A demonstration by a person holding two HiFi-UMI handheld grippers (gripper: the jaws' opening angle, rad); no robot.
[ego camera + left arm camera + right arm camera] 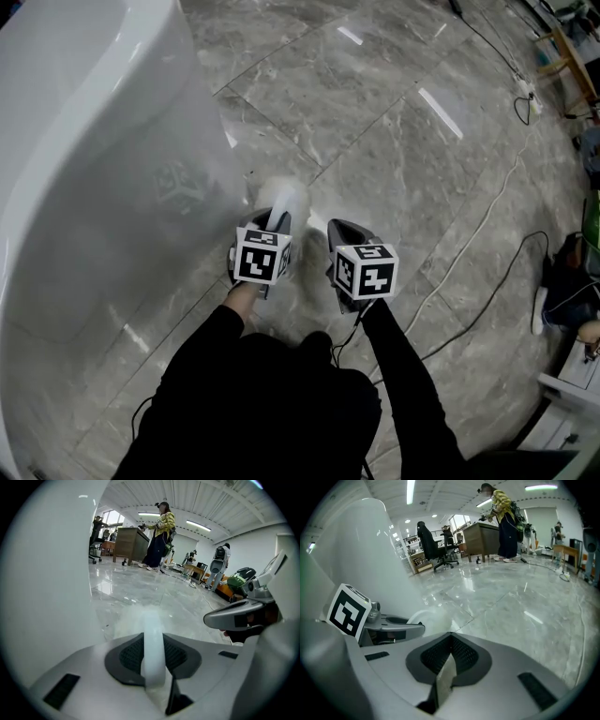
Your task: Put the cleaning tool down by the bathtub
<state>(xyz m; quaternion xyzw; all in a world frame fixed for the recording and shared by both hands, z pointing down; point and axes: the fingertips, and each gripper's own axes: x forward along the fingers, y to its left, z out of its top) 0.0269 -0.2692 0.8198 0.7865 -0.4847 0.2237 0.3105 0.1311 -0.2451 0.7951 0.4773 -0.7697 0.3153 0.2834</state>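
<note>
Left gripper point(153, 653) is clamped on the white handle of the cleaning tool point(279, 199). In the head view its fluffy end is down near the marble floor point(394, 141), just beside the bathtub point(94, 187) wall. Right gripper point(450, 663) is closed up, nothing in it. Only the gripper views show the person in yellow point(161, 536) by a wooden desk point(131, 543). Only the head view shows the cables point(487, 216).

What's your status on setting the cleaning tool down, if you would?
Left gripper jaws clamped on cleaning tool handle. Right gripper jaws together, empty. Tool beside bathtub, not yet released. Nothing blocking.
</note>
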